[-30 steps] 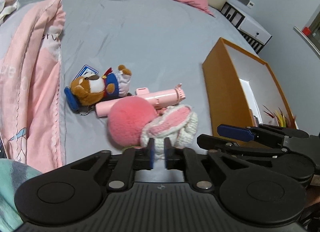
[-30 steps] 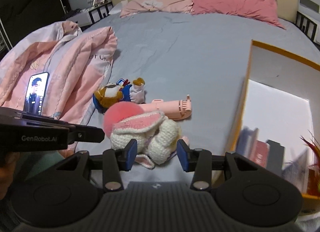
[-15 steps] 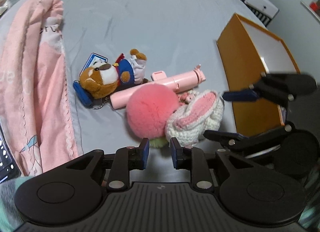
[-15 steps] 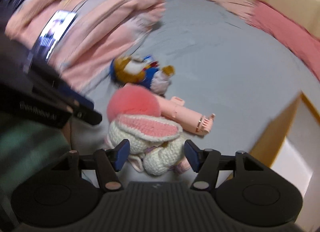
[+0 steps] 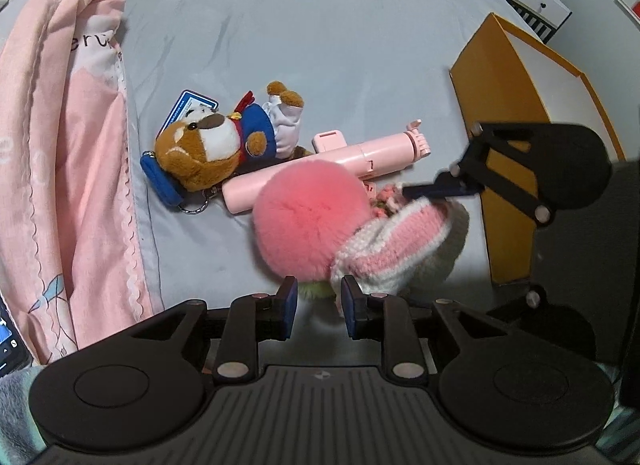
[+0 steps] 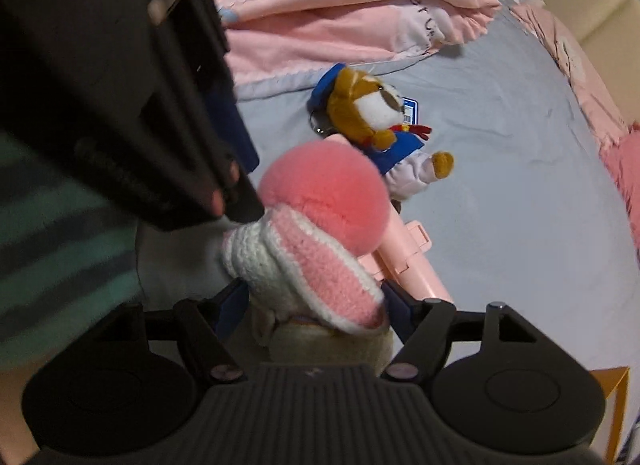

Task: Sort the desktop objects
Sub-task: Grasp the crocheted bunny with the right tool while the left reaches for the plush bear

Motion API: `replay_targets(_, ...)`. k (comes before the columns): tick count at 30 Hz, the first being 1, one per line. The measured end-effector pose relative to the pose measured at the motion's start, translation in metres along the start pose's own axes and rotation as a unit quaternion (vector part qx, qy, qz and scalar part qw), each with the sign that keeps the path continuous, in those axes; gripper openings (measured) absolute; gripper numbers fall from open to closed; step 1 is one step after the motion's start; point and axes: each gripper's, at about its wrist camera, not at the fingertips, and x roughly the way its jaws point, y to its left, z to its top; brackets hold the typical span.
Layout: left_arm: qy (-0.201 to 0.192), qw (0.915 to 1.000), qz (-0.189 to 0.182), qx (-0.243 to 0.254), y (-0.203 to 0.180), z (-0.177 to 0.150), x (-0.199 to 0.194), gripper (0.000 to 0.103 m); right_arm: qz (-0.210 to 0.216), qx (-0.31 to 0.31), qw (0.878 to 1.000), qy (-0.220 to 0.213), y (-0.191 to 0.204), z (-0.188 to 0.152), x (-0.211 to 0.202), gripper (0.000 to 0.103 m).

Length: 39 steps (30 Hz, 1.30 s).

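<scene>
Item: crocheted white-and-pink bunny-eared soft toy (image 6: 316, 265), lying on the grey bedsheet (image 5: 320, 45), touching the round fluffy pink pom-pom plush (image 5: 310, 221) on one side and near the orange open-topped cardboard box (image 5: 504, 169) on the other.

Change since a second ago: the right gripper (image 6: 316, 305) has rolled over onto its side and dropped in over the toy, which then sat ahead of its tips. Its jaws are opening, now near their widest, with the crocheted body between them; the pads do not appear to press on it yet.

Left gripper (image 5: 316, 301): jaws were nearly closed a second ago, now part-way open and holding nothing. A tuft of pale green fluff and the edge of the crocheted ear lie in or just past the gap.

Also present, not moved: brown bear keychain plush in a blue sailor outfit (image 5: 224, 149); pale pink cylindrical gadget (image 5: 372, 157) under the pom-pom; pink quilt (image 5: 60, 125) along the sheet's edge.

Reading for the task: nothing is lifted yet. The right gripper looks set to close on the crocheted toy, probably bound for the box. The pom-pom leaning on it could be dragged along.
</scene>
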Motion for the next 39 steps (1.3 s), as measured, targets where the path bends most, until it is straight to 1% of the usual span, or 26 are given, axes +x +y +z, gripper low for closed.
replay_targets(2, -0.001, 1.0000, -0.001, 0.001, 0.000, 0.000, 0.000, 0.026, -0.005, -0.002, 1.000, 0.009, 0.003, -0.002, -0.002, 0.064)
replay_targets(6, -0.004, 1.0000, 0.000, 0.007, -0.003, 0.000, -0.001, 0.026, -0.036, -0.031, 0.998, 0.040, 0.010, -0.008, 0.002, 0.062)
replay_targets(8, -0.007, 0.9999, 0.002, 0.008, -0.003, -0.001, -0.002, 0.026, -0.046, -0.046, 0.997, 0.040, 0.013, -0.008, 0.009, 0.063)
replay_targets(12, -0.015, 0.9999, 0.006, -0.003, -0.001, -0.004, -0.007, 0.026, -0.052, -0.035, 0.997, 0.038, 0.009, 0.000, 0.017, 0.063)
replay_targets(15, -0.025, 0.9996, 0.010, -0.011, 0.001, -0.004, -0.012, 0.026, -0.059, -0.014, 0.997, 0.040, 0.008, 0.003, 0.018, 0.058)
replay_targets(17, -0.034, 0.9993, 0.008, -0.010, 0.002, -0.005, -0.017, 0.026, -0.058, 0.008, 0.998, 0.036, 0.005, 0.002, 0.008, 0.052)
replay_targets(20, -0.039, 0.9992, 0.009, 0.006, 0.000, -0.004, -0.021, 0.026, -0.039, 0.072, 0.996, 0.030, -0.001, -0.008, -0.008, 0.046)
replay_targets(22, -0.043, 0.9987, 0.013, 0.021, -0.003, -0.003, -0.024, 0.026, -0.030, 0.116, 0.992, 0.026, -0.006, -0.018, -0.019, 0.046)
replay_targets(24, -0.048, 0.9980, 0.019, 0.037, -0.004, 0.000, -0.028, 0.026, -0.027, 0.146, 0.989, 0.017, -0.009, -0.025, -0.031, 0.046)
replay_targets(27, -0.055, 0.9958, 0.034, 0.065, -0.005, 0.008, -0.033, 0.031, -0.027, 0.205, 0.979, -0.003, -0.020, -0.033, -0.050, 0.046)
replay_targets(30, -0.058, 0.9919, 0.052, 0.100, -0.003, 0.018, -0.035, 0.034, -0.036, 0.264, 0.963, -0.033, -0.035, -0.039, -0.068, 0.046)
replay_targets(32, -0.067, 0.9881, 0.065, 0.122, 0.000, 0.023, -0.037, 0.035, -0.046, 0.305, 0.950, -0.052, -0.044, -0.043, -0.077, 0.046)
replay_targets(34, -0.078, 0.9846, 0.073, 0.138, 0.006, 0.029, -0.038, 0.039, -0.045, 0.335, 0.939, -0.068, -0.051, -0.046, -0.081, 0.046)
replay_targets(35, -0.079, 0.9836, 0.073, 0.145, 0.009, 0.032, -0.037, 0.048, -0.043, 0.349, 0.933, -0.074, -0.056, -0.042, -0.080, 0.046)
replay_targets(36, -0.078, 0.9822, 0.071, 0.155, 0.012, 0.035, -0.035, 0.054, -0.041, 0.361, 0.928, -0.078, -0.059, -0.043, -0.079, 0.046)
replay_targets(39, -0.072, 0.9744, 0.077, 0.199, 0.014, 0.043, -0.026, 0.054, -0.031, 0.396, 0.914, -0.089, -0.068, -0.045, -0.076, 0.046)
